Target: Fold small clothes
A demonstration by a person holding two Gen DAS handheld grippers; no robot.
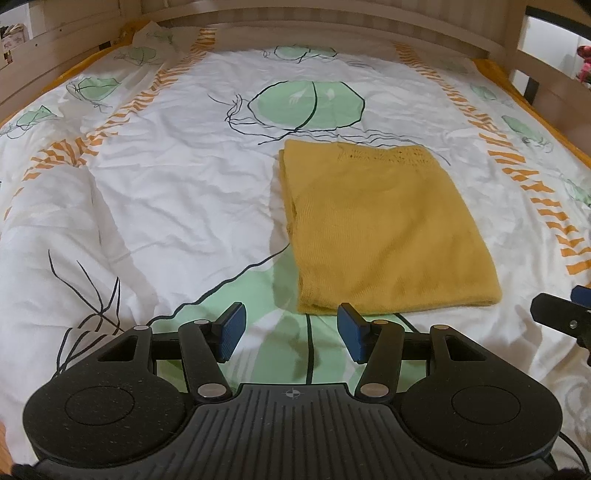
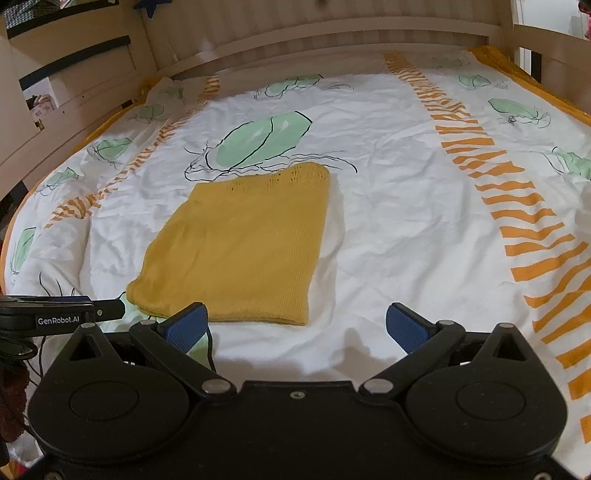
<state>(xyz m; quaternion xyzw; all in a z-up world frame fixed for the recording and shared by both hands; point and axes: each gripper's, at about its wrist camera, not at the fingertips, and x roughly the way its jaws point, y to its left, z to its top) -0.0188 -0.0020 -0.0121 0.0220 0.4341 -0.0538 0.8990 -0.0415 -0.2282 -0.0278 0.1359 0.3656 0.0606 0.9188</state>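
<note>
Bedroom, printed duvet (image 1: 166, 192) w/ wooden bed frame (image 2: 332, 33) behind.
Left gripper (image 1: 291, 334): bottom centre, jaws approx half open, empty.
Right gripper (image 2: 295, 325): bottom centre, jaws wide, empty.
Yellow knit garment (image 1: 384, 229): mid-frame, flat, folded to rectangle, just beyond both tips.
Next fold, prob.: pinch both near corners together, lift evenly, keep edges aligned.

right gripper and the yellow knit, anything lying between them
Nothing: only bare bedsheet between the right gripper and the yellow knit, shown in the right wrist view.
</note>
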